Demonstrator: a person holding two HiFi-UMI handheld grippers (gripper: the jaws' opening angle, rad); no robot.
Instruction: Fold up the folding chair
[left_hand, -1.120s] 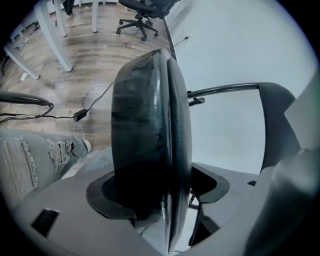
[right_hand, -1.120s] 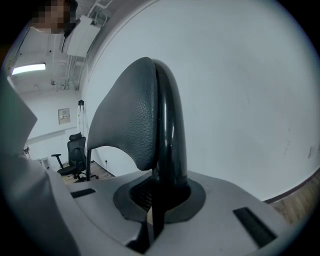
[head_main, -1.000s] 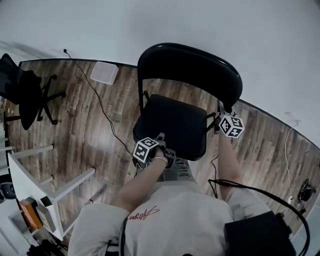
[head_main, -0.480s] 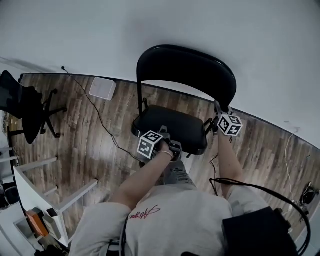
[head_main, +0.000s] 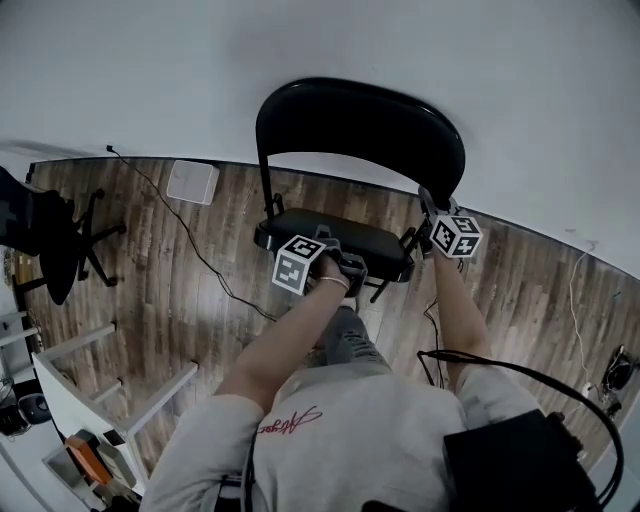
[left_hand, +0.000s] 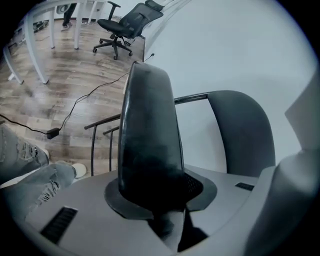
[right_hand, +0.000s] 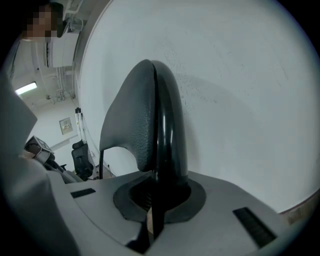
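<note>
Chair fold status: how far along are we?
Done: right gripper is shut on the back frame; the seat is tipped up partway. In hand: left gripper jaws have just been closing on the seat's front edge. To do: a gap shows between seat and backrest, so the seat has yet to swing flat against it.

Folding chair (head_main: 355, 128), seat (head_main: 335, 234) tilted up, left claw (head_main: 345, 263) at its front edge, jaws just closing, seemingly on that edge, right claw (head_main: 428, 207) at the backrest's (head_main: 400, 140) right side
</note>
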